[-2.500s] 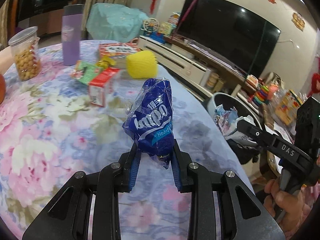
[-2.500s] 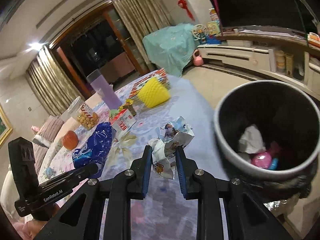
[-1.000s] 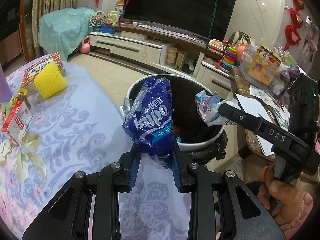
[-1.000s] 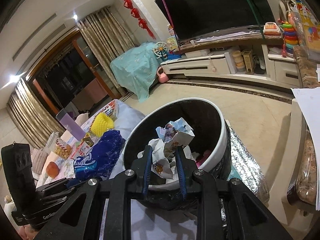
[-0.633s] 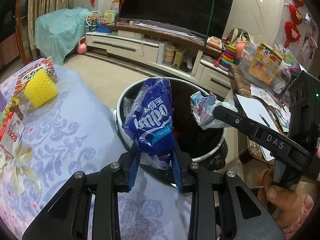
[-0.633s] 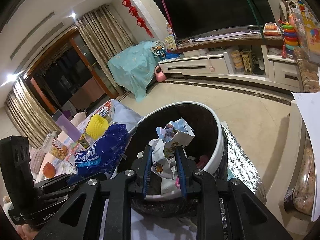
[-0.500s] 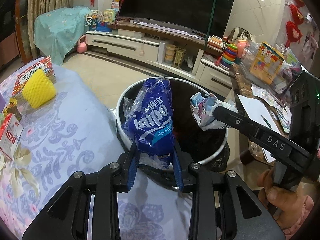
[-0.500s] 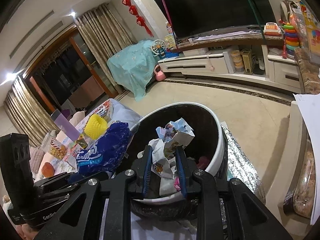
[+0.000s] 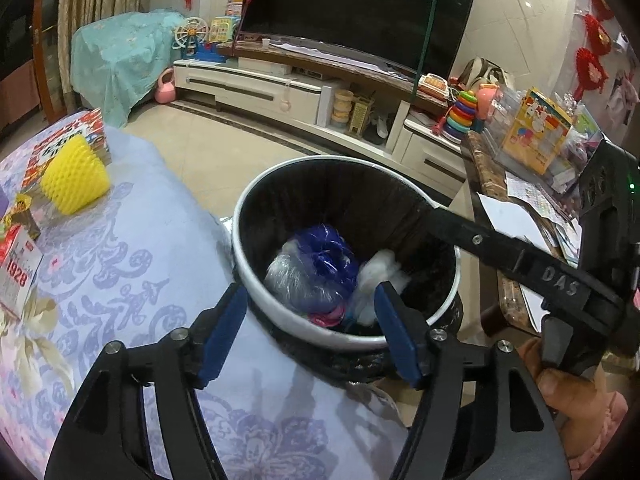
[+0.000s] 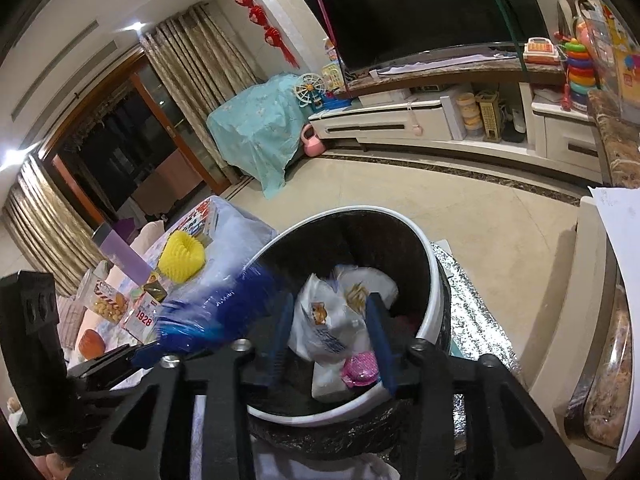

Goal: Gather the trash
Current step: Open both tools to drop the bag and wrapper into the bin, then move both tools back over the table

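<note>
Both drops live: left gripper (image 9: pixel 310 326) jaws opening and empty, blue wrapper (image 9: pixel 326 258) in the bin (image 9: pixel 256 200); right gripper (image 10: pixel 332 342) opening, crumpled wrapper (image 10: pixel 326 320) loose between pads, so hold over bin until it falls clear.

I am seeing a large dark television (image 9: pixel 360 4) sitting on a long white cabinet (image 9: pixel 280 88), beside a teal-draped piece of furniture (image 9: pixel 120 60).

The tabletop (image 9: pixel 132 264) wears a floral cloth — purple scrolls and pale blossoms. On it lie a yellow foam net (image 9: pixel 75 186), a red-and-white box marked 1928 (image 9: pixel 16 276) and a printed carton (image 9: pixel 66 142) at the far edge.
</note>
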A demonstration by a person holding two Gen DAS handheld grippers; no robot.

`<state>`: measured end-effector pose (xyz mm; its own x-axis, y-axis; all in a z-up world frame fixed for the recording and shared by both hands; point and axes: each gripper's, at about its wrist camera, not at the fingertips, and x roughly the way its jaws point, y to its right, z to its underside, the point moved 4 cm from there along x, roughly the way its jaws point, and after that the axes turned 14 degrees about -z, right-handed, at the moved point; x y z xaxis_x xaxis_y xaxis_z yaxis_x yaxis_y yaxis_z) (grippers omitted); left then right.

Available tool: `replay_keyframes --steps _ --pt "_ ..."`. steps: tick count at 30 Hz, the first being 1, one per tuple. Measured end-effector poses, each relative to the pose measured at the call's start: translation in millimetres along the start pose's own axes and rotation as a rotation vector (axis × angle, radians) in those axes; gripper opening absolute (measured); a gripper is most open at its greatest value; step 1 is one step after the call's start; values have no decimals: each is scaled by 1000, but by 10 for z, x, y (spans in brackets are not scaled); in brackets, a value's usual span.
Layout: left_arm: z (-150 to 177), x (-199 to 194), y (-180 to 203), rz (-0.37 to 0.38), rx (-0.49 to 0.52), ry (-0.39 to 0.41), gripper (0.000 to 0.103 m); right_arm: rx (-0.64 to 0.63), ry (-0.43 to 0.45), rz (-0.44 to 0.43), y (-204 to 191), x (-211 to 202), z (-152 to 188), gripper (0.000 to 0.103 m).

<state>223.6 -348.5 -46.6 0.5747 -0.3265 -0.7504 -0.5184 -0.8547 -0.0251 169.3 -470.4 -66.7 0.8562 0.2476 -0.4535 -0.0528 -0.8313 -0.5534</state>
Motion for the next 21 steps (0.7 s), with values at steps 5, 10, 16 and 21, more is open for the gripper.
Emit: replay_keyframes --steps 5,10,16,21 --pt "150 -40 -202 -14 -52 -11 73 7 23 -4 -31 -53 6 70" --pt "338 -127 -523 -42 -134 -13 74 -7 38 -17 -143 -81 18 86" --pt "581 -240 -979 -99 -226 -13 74 -15 29 -52 -319 -36 75 88" --pt "752 -323 -1342 -139 -298 -18 74 -44 5 -86 -542 75 163 89"
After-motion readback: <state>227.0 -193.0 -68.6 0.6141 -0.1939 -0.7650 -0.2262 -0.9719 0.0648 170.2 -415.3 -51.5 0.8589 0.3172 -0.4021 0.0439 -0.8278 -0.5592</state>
